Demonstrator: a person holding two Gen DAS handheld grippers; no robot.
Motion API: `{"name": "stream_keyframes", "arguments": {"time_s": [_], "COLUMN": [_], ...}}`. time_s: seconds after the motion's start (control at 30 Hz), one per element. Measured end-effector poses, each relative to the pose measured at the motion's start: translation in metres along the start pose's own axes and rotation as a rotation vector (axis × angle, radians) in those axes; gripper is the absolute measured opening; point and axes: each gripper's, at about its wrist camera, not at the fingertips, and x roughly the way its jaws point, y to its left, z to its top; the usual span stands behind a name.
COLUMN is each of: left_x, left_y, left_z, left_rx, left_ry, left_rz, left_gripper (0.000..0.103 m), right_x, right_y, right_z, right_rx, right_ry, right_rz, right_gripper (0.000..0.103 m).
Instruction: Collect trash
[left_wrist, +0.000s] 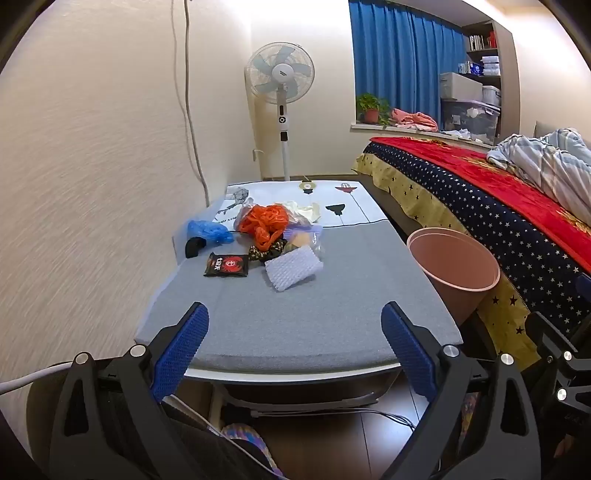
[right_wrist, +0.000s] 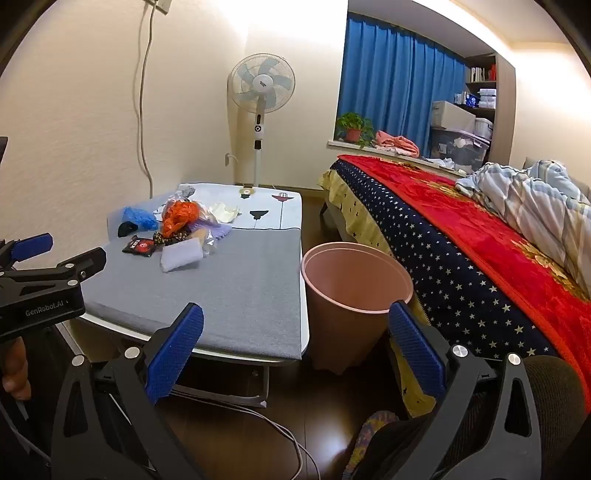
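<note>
Both the left gripper (left_wrist: 293, 345) and right gripper (right_wrist: 295, 349) gape, holding nothing, at the tabletop's (left_wrist: 332, 306) bare near edge; the trash pile (left_wrist: 266, 236) lies toward its far-left corner, well beyond the jaws.

The left gripper (left_wrist: 294, 345) hung before the near edge of the table (left_wrist: 295, 317), level, its blue-padded fingers (left_wrist: 181, 347) spread wide with nothing between them. The right gripper (right_wrist: 295, 349) was held lower, off the table's near right corner, jaws equally wide apart and bare. From the right wrist view the left gripper's black body showed at the table's near left side, gripped by a hand (right_wrist: 14, 373).
</note>
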Motion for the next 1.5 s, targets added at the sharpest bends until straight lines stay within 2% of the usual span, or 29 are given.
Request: {"name": "stream_keyframes", "arguments": {"time_s": [1.5], "left_x": [0.0001], "left_y": [-0.0003], "left_z": [0.0000], "left_rx": [0.005], "left_ry": [-0.001], "left_rz": [0.002], "left_gripper": [0.091], "right_x": [-0.0003], "right_y": [-0.0036], "right_z": [-0.0006], "right_rx": [-0.002], "right_ry": [-0.005], "right_rz": [-0.003], "right_gripper": [0.098]}}
